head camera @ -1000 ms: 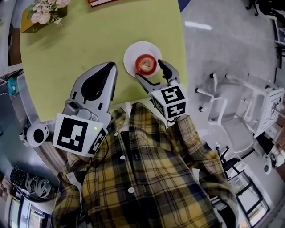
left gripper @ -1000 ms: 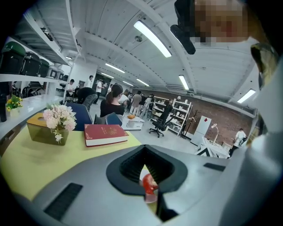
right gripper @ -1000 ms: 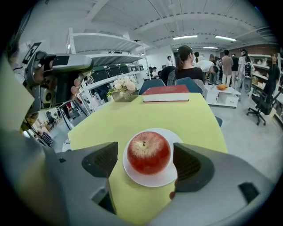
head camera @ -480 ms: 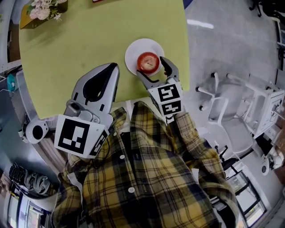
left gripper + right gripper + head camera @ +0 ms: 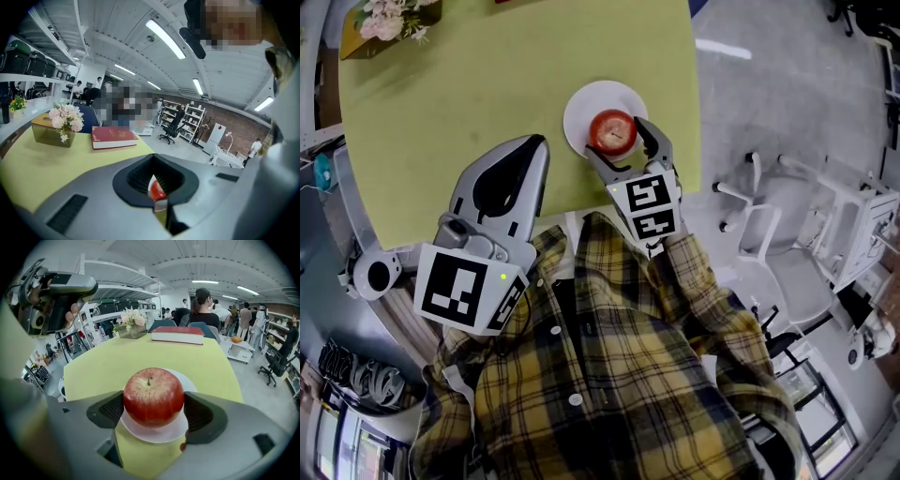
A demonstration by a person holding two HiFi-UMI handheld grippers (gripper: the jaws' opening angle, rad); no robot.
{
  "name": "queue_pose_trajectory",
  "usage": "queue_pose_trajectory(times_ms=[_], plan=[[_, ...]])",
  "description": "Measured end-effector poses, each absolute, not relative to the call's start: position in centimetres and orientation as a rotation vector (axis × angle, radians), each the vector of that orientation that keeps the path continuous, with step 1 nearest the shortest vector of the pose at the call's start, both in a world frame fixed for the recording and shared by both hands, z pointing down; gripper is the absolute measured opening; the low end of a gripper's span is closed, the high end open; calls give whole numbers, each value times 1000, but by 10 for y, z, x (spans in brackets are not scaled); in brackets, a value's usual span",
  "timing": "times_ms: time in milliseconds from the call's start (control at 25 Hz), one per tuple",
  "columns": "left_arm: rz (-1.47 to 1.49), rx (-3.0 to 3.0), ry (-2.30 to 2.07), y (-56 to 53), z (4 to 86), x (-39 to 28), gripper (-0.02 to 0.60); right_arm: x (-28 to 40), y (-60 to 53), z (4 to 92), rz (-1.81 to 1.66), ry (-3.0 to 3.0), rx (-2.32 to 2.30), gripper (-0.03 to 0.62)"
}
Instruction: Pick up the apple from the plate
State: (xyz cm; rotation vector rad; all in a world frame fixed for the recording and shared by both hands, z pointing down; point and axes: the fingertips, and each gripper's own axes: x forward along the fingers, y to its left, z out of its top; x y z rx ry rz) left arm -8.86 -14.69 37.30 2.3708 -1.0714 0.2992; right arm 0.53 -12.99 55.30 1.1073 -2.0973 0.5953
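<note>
Right gripper (image 5: 620, 142) closed on the apple (image 5: 612, 130), near the right edge of the yellow-green table (image 5: 459, 84).
Its pads (image 5: 111, 409) press the apple's left and right sides above the white plate (image 5: 581, 105). The fruit seems to sit on the plate, though the contact underneath is hard to see. The left gripper (image 5: 534, 145) is over the table's near edge, left of the plate, jaws together and empty. A red book (image 5: 177, 335) and flowers (image 5: 132, 317) stand at the far side.
</note>
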Motion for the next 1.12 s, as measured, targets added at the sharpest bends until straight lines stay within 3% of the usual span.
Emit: queue_pose_trajectory(times_ms=[1120], plan=[[256, 2406, -1079, -161, 353, -85, 5, 12, -139, 534, 592, -2090, 1129, 373]])
